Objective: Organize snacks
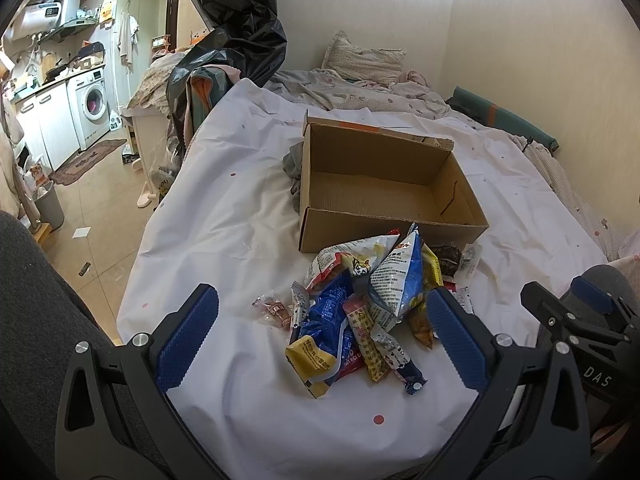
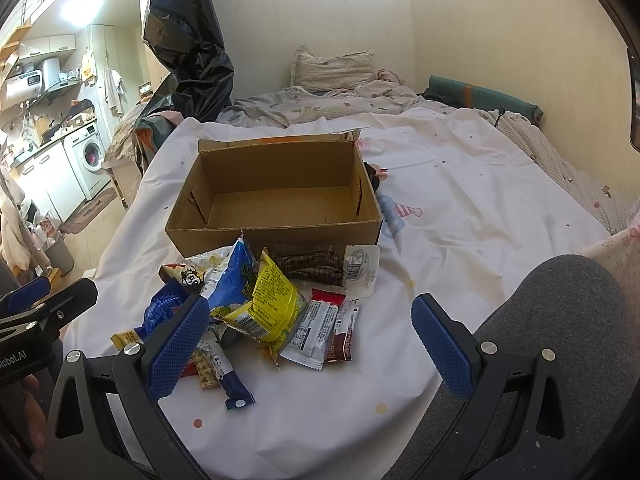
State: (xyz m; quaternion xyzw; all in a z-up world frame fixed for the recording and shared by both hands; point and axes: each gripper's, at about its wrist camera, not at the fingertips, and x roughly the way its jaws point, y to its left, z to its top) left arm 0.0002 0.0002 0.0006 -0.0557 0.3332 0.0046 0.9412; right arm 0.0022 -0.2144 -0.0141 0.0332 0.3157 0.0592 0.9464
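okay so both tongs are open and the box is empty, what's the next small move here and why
Probably lower the right tongs onto the white packet at the near edge of the snack pile and close on it. The cardboard box behind the pile holds nothing yet, both tongs are open and empty, and that packet lies flat, mostly uncovered, between the right fingers. The left tongs hover over the blue wrappers.

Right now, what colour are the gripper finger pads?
Blue, textured pads on black frames; clearest in the right wrist view.
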